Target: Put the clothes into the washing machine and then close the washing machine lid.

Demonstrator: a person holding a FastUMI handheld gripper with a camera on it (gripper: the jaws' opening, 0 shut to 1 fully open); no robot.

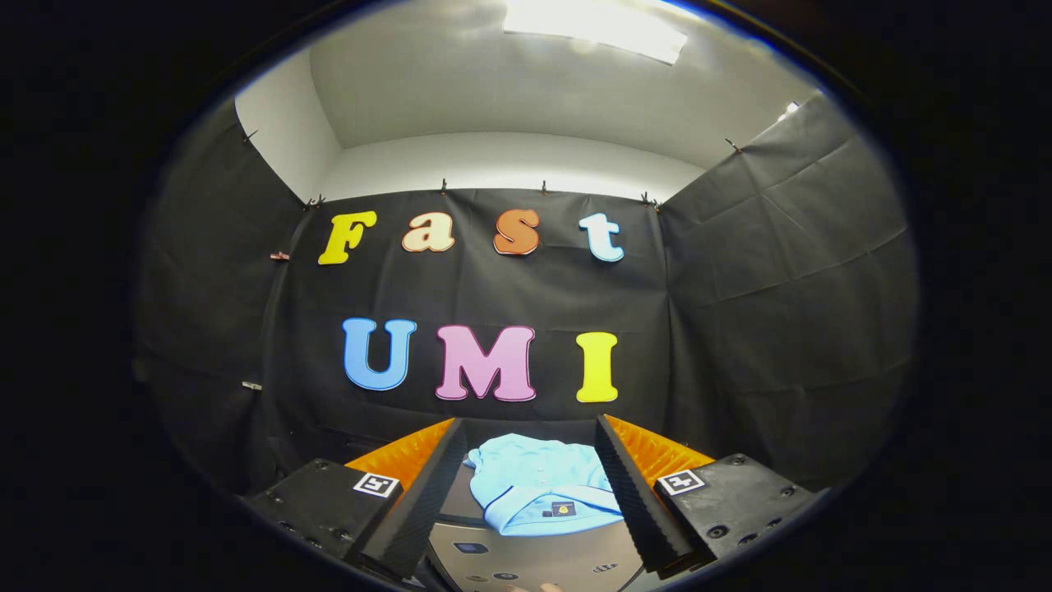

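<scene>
My tongs (530, 469) are sitting nearest the camera, the two fingers (415, 501) spreading wide apart and gripping nothing, with open air between their tips. Under them the grey top of the washing machine (534, 559) is showing, a few small buttons and marks dotted along its near part; I cannot tell from here whether the lid is up or down.

The booth's black cloth wall (781, 312) is standing all around, hung by clips along its upper edge, and above it a pale wall and ceiling are rising to a bright light panel (596, 29).

I am holding the tongs level, pointing straight at the back wall and hanging a little above the machine, touching nothing.

A light blue shirt (538, 485) is lying crumpled on the machine top, between my fingers and just ahead of them, its collar turned toward me with a small dark label (563, 510) on it. Neither finger is touching the cloth.
</scene>
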